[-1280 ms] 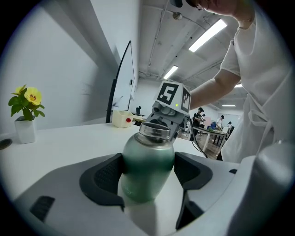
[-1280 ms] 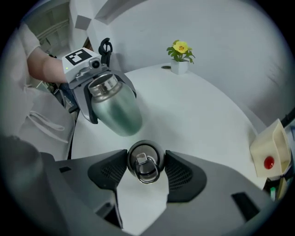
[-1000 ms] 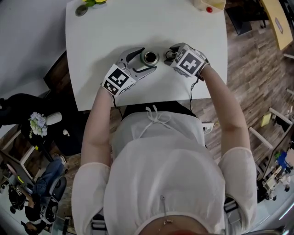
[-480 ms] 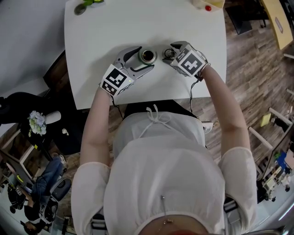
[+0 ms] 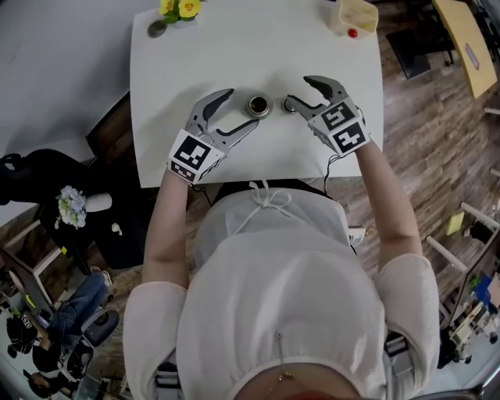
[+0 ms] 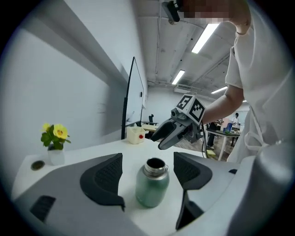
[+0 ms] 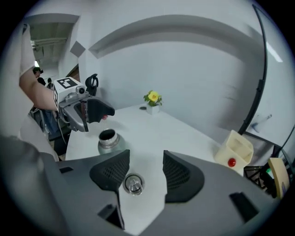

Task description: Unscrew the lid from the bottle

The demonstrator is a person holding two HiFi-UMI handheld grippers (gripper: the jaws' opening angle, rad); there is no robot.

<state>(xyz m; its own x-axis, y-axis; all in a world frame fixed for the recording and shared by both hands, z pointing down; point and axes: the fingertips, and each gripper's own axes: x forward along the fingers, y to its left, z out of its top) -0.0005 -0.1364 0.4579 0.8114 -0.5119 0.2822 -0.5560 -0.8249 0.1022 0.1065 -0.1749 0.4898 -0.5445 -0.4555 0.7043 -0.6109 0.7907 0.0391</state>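
A green steel bottle (image 5: 258, 105) stands upright on the white table (image 5: 195, 55), its mouth uncovered. Its metal lid (image 5: 290, 104) lies on the table just right of it. My left gripper (image 5: 243, 107) is open; in the left gripper view the bottle (image 6: 152, 184) stands between the wide jaws, touching neither. My right gripper (image 5: 298, 89) hangs open above the lid. Its jaws have just been closing, with nothing gripped: in the right gripper view the lid (image 7: 133, 184) rests on the table below the gap, and the bottle (image 7: 109, 140) stands beyond to the left.
At the table's far edge stand a small vase of yellow flowers (image 5: 178, 8), a dark round disc (image 5: 157, 29) and a cream box with a red dot (image 5: 356, 16). The person's body is at the near edge.
Both grippers have lifted and drawn back. The left jaws, close around the bottle before, now stand apart from it. The right gripper has come up off the lid, which stays on the table.
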